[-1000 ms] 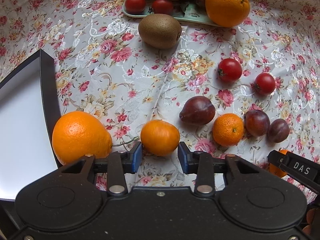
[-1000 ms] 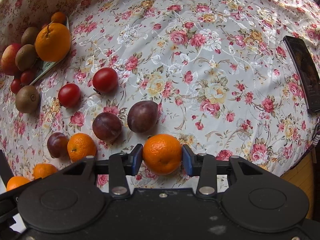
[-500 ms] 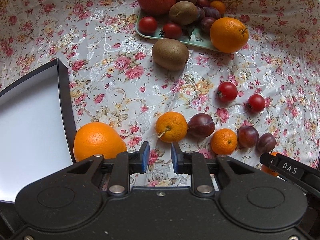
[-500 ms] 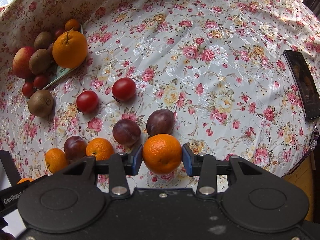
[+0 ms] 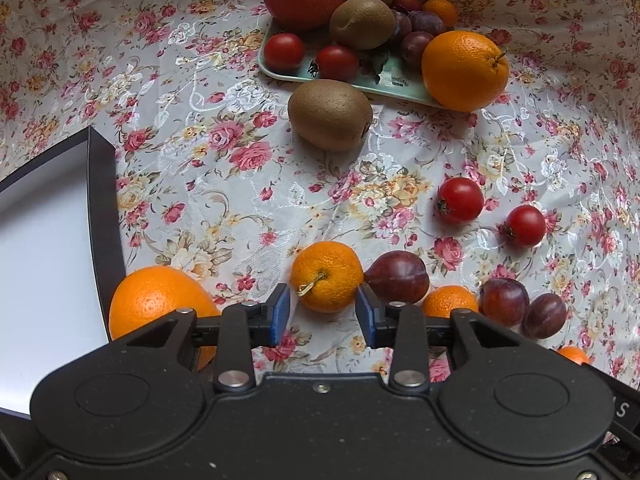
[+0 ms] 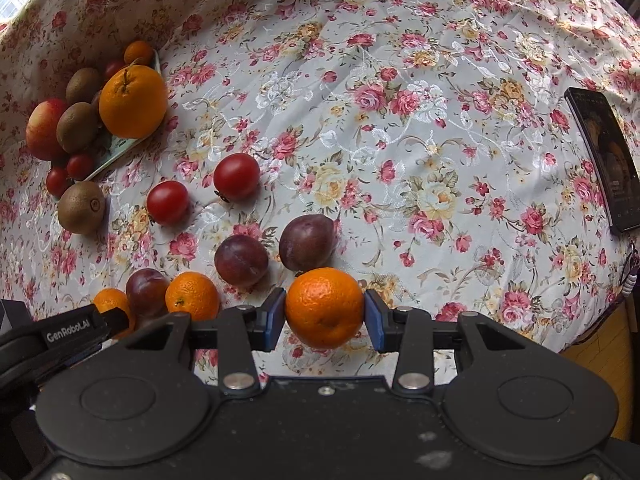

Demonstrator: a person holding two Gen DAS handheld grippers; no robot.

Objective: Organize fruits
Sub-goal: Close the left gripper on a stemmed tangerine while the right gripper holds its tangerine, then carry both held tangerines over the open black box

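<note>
Left gripper [image 5: 323, 316] reopened — floral tablecloth [image 6: 400, 128] (creased).

"GenRoboLAI" stands in white letters on the black body of the left gripper [image 6: 68, 334], seen from the right wrist. A lone white "S" shows on the right gripper [image 5: 624, 408]. Print on the green tray [image 5: 394, 80] is unreadable.

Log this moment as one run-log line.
left claw: open, stemmed mandarin ahead of its tips | right claw: shut on mandarin | tray: holds mixed fruit | phase: sorting
</note>
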